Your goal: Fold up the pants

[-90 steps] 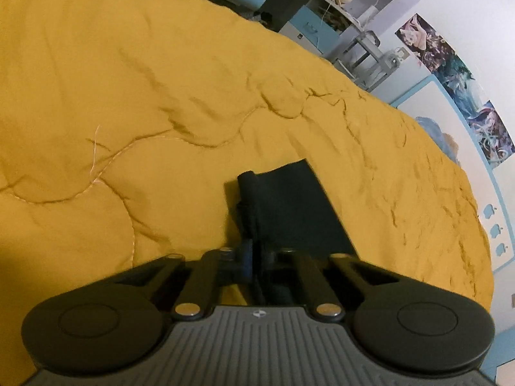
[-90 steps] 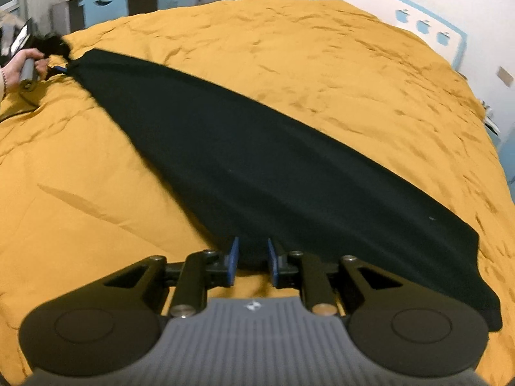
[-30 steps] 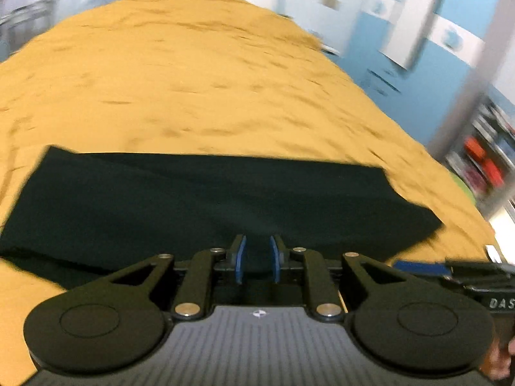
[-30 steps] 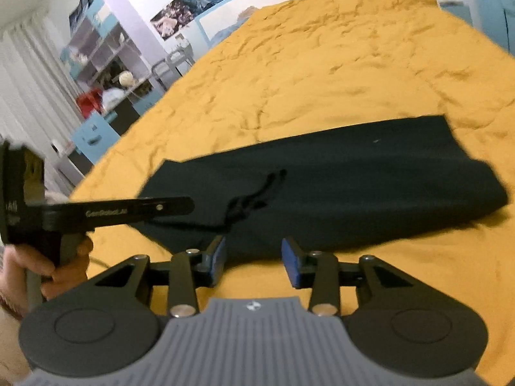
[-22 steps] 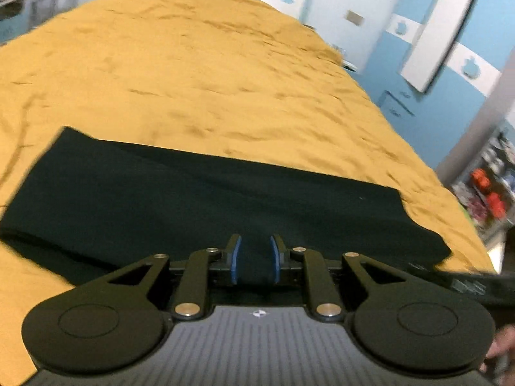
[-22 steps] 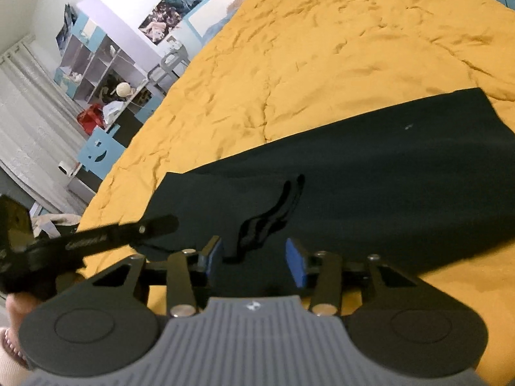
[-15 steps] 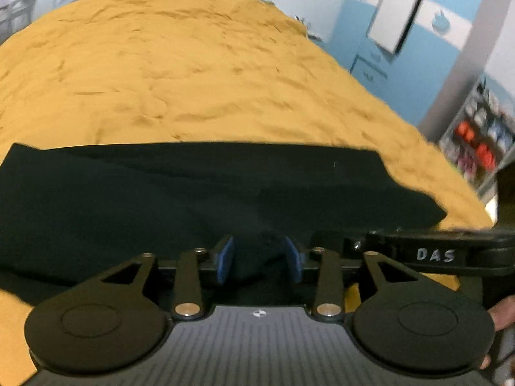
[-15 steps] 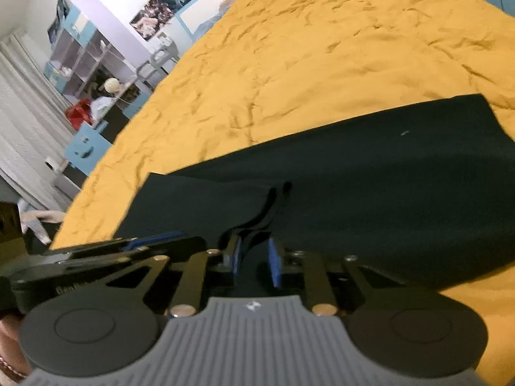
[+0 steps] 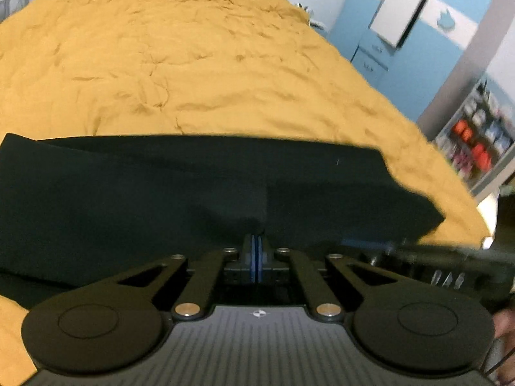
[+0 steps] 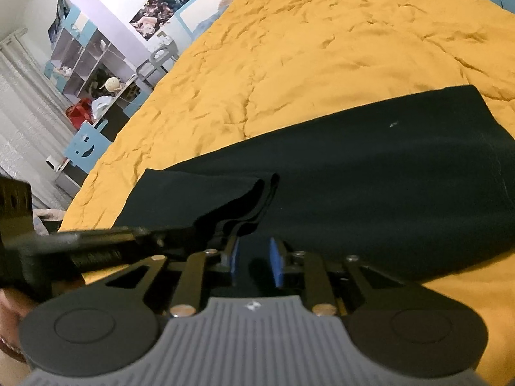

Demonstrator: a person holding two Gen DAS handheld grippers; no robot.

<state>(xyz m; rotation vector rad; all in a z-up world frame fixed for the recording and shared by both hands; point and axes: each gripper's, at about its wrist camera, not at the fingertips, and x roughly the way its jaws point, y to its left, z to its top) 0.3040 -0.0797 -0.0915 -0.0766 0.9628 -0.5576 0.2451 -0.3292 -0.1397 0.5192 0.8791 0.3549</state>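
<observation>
Pants (image 9: 161, 199) lie dark across the yellow bed (image 9: 193, 64), folded lengthwise. On the left, the left gripper (image 9: 256, 254) is pinched together on the near edge of the cloth, likely to lift it for the next fold. Beside it the right gripper (image 10: 254, 262), jaws parted and opening, straddles fabric without pressing. Shelves (image 10: 93, 64) stand well clear.

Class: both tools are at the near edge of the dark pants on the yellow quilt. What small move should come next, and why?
Probably close the right tool on the near edge of the dark fabric pants. Its jaws are opening with cloth between them, unpinched, while the left tool is shut on that edge; both need a grip before lifting over the yellow quilt.
</observation>
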